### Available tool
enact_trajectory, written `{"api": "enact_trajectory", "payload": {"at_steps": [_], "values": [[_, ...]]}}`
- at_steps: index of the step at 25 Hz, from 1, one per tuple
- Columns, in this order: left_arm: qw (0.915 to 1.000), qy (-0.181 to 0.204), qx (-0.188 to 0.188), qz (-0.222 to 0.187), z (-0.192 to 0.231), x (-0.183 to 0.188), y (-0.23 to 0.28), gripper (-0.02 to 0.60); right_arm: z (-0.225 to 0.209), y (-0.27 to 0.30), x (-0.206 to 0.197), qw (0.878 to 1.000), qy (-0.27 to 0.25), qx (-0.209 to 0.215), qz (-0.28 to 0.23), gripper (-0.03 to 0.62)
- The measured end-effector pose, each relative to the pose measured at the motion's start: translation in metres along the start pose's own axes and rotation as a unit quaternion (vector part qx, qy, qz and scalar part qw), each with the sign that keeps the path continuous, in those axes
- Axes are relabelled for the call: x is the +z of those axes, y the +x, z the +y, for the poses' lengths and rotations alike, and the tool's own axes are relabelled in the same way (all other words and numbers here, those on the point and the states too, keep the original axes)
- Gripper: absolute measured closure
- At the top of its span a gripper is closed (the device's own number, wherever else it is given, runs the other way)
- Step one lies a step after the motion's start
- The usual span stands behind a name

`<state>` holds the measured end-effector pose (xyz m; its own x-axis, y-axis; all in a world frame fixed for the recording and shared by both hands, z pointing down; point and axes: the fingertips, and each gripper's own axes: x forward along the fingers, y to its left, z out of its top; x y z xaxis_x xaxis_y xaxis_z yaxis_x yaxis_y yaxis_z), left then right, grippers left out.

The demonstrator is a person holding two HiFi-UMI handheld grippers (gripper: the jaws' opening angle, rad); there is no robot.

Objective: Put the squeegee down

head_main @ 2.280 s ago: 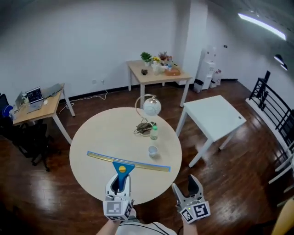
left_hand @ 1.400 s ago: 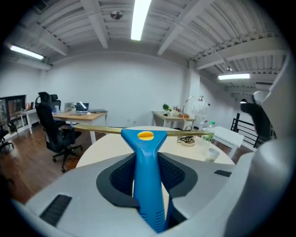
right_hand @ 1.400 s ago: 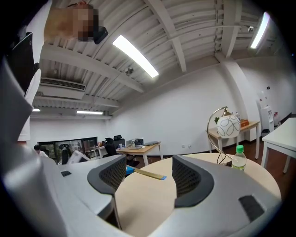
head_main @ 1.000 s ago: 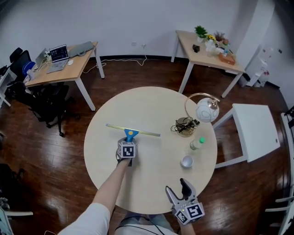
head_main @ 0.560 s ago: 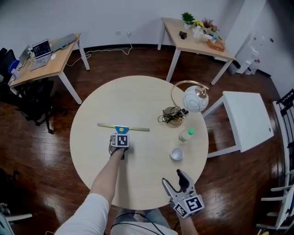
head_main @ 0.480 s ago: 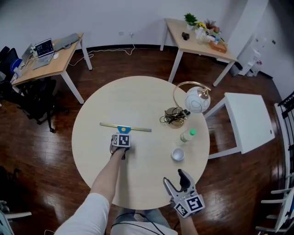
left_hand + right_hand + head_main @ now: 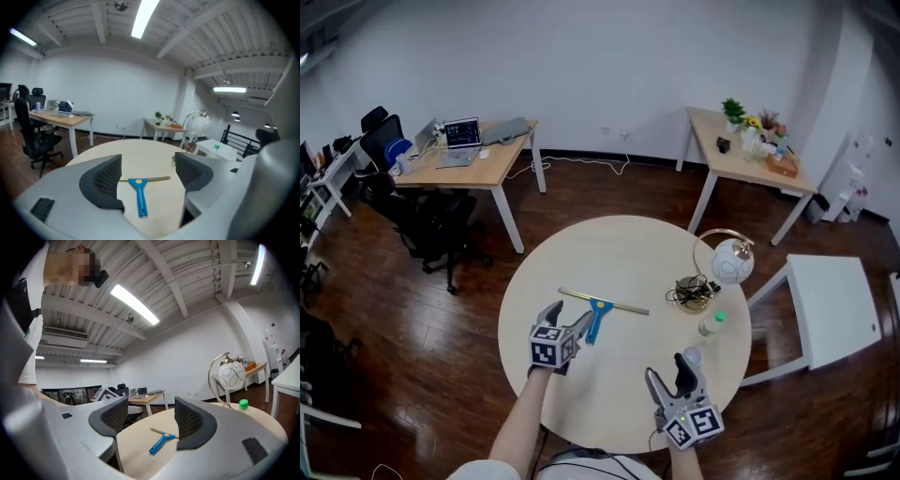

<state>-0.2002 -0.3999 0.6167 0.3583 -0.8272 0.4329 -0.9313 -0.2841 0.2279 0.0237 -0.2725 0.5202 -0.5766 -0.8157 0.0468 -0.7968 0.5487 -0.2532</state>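
Note:
The squeegee (image 7: 598, 313) lies flat on the round pale table (image 7: 581, 253). Its long blade points away from me and its blue handle points toward me. My left gripper (image 7: 567, 322) hangs above the handle's near end, apart from it. Its jaws are opening and nothing is between them. In the left gripper view the squeegee (image 7: 138, 193) rests on the table beyond the wide pads of the left gripper (image 7: 147, 176). My right gripper (image 7: 668, 373) stands open and empty near the table's front right edge. The right gripper view shows the squeegee (image 7: 161, 441) far ahead of the right gripper (image 7: 147, 420).
On the table's right side stand a globe lamp (image 7: 729, 262), a cable bundle (image 7: 692, 295), a green-capped bottle (image 7: 710, 323) and a small cup (image 7: 692, 356). A white table (image 7: 830, 309) stands to the right. A wooden desk (image 7: 473, 150) with chairs stands at the back left.
My left gripper has let go of the squeegee handle, opened wide, and pulled back and upward. The squeegee stays flat on the table. The right gripper rose a little.

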Motion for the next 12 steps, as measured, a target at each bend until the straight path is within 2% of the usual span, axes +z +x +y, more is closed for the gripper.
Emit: {"api": "enact_trajectory", "payload": {"at_steps": [2,4,8,10,12], "values": [[0.9981,0.014,-0.033,-0.049,-0.021,0.025,-0.05,0.225,0.013,0.006,0.015,1.0,-0.007,0.012,-0.018,0.277],[0.9938,0.03,-0.044,-0.098,-0.044,0.047,-0.096,0.209,0.022,0.008,0.031,0.999,-0.014,0.022,-0.034,0.278],[0.9792,0.045,-0.006,-0.198,-0.061,0.067,-0.168,0.209,0.036,0.013,0.052,0.997,-0.066,0.035,-0.034,0.281],[0.9744,0.052,0.016,-0.218,-0.06,0.066,-0.189,0.209,0.043,0.015,0.061,0.995,-0.085,0.041,-0.04,0.283],[0.9737,0.059,0.031,-0.218,-0.059,0.062,-0.201,0.209,0.048,0.013,0.066,0.994,-0.084,0.046,-0.048,0.283]]}}
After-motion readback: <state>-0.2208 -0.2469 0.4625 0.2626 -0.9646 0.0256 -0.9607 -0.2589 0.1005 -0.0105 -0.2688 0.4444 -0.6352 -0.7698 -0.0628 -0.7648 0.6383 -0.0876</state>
